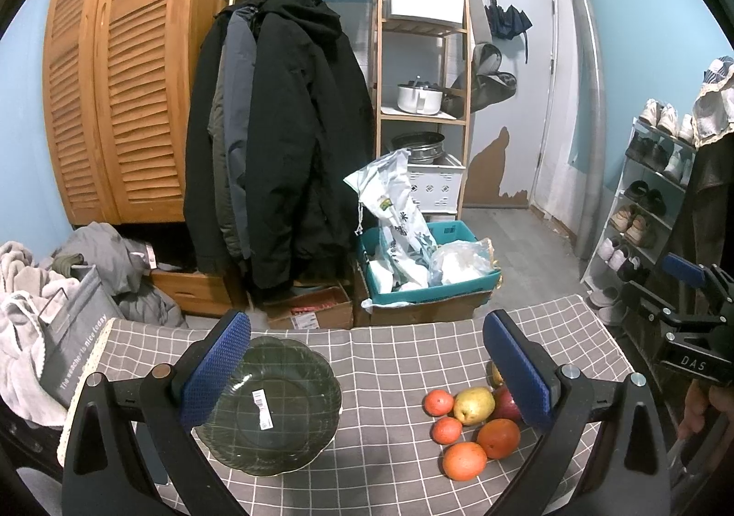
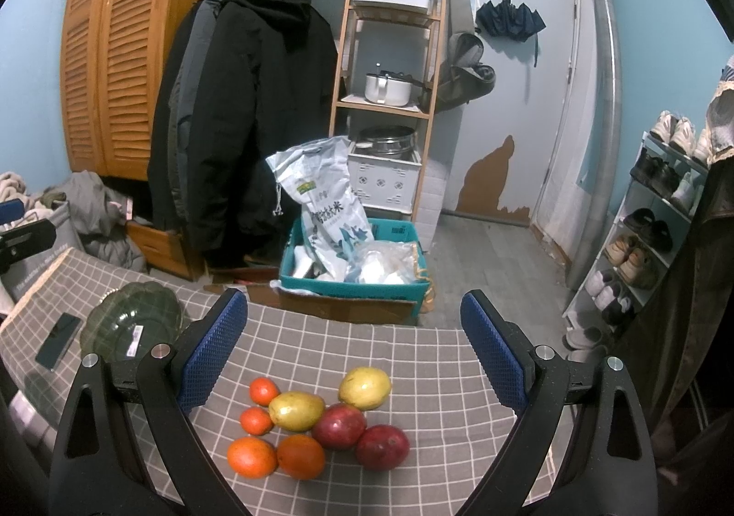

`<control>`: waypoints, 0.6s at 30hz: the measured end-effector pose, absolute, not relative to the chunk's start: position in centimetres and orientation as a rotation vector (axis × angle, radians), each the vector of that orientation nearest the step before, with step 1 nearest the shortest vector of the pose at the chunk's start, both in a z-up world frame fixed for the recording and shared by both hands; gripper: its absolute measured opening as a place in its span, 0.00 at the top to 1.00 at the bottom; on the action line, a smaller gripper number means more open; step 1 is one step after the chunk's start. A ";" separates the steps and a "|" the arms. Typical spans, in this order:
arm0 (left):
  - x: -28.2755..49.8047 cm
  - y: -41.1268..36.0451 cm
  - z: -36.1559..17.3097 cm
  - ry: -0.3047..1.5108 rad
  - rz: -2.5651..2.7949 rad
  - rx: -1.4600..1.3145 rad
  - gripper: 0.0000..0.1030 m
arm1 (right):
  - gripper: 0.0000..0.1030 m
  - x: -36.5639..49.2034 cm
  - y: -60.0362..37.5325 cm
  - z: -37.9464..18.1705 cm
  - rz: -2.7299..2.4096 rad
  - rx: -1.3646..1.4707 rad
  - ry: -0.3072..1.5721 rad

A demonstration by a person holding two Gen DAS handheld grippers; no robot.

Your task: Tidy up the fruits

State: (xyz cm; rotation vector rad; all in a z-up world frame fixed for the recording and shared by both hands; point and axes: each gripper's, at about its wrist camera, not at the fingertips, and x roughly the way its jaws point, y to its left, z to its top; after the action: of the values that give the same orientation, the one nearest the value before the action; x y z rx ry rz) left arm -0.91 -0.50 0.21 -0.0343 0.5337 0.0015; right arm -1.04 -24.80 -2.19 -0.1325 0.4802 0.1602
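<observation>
Your left tongs (image 1: pixel 367 371) are spread wide and hold nothing, hovering above the worktop (image 1: pixel 390 346) with its grey checked cloth. The dark green glass plate (image 1: pixel 275 406) lies partly behind their left pad (a barcode sticker sits near its middle). Your right tongs (image 2: pixel 355 348) are also wide apart and empty, poised over the fruit.

The fruit lies in one tight cluster on the cloth, well apart from the plate: two small tangerines (image 2: pixel 264 391) on the left, two larger oranges (image 2: pixel 252 456) at the front edge, a yellow-green pear (image 2: pixel 296 410) in the middle, a yellow mango (image 2: pixel 364 387) behind it, and two red apples (image 2: pixel 339 426) touching each other on the right. A dark phone (image 2: pixel 58 339) lies left of the plate.
</observation>
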 end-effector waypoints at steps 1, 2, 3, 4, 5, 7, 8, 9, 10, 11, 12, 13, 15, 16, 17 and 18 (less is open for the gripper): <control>-0.9 -0.4 0.2 0.533 0.001 -0.034 0.01 | 0.10 -1.0 -24.8 -2.2 0.160 -0.133 0.480; -0.9 -0.4 0.2 0.534 0.001 -0.034 0.01 | 0.10 -1.0 -24.8 -2.2 0.160 -0.132 0.481; -0.9 -0.5 0.2 0.535 0.001 -0.033 0.01 | 0.10 -1.1 -24.8 -2.2 0.160 -0.132 0.481; -0.9 -0.4 0.2 0.534 0.000 -0.034 0.01 | 0.10 -1.0 -24.8 -2.2 0.160 -0.132 0.481; -0.9 -0.4 0.2 0.534 0.000 -0.035 0.01 | 0.10 -1.1 -24.8 -2.2 0.160 -0.133 0.480; -0.9 -0.4 0.2 0.534 0.000 -0.034 0.01 | 0.10 -1.0 -24.8 -2.2 0.160 -0.134 0.480; -0.9 -0.4 0.2 0.533 0.001 -0.034 0.01 | 0.10 -1.0 -24.8 -2.2 0.160 -0.134 0.481; -1.0 -0.5 0.2 0.534 0.001 -0.034 0.01 | 0.10 -1.0 -24.8 -2.2 0.159 -0.134 0.481; -0.9 -0.4 0.2 0.533 0.000 -0.035 0.01 | 0.10 -1.0 -24.8 -2.2 0.160 -0.133 0.480; -1.0 -0.7 0.2 0.534 0.000 -0.035 0.01 | 0.10 -1.1 -25.0 -2.3 0.160 -0.133 0.480; -1.0 -0.9 0.2 0.534 -0.001 -0.036 0.01 | 0.10 -1.1 -25.0 -2.3 0.160 -0.133 0.480; -1.0 -0.8 0.2 0.534 -0.001 -0.034 0.01 | 0.10 -1.1 -25.0 -2.3 0.159 -0.133 0.480; -1.0 -0.8 0.2 0.534 0.000 -0.034 0.01 | 0.10 -1.1 -25.0 -2.3 0.160 -0.133 0.481; -1.0 -0.8 0.2 0.534 -0.001 -0.035 0.01 | 0.10 -1.1 -25.0 -2.3 0.160 -0.134 0.481; -1.0 -0.8 0.2 0.535 -0.001 -0.035 0.01 | 0.10 -1.1 -25.0 -2.3 0.159 -0.134 0.481; -1.1 -0.9 0.2 0.535 -0.002 -0.035 0.01 | 0.10 -1.1 -25.0 -2.3 0.160 -0.134 0.482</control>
State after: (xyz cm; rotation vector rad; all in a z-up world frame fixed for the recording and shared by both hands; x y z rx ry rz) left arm -1.06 -0.86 0.19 -0.0348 0.5350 -0.0020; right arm -1.05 -24.97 -2.29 -0.1340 0.4818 0.1597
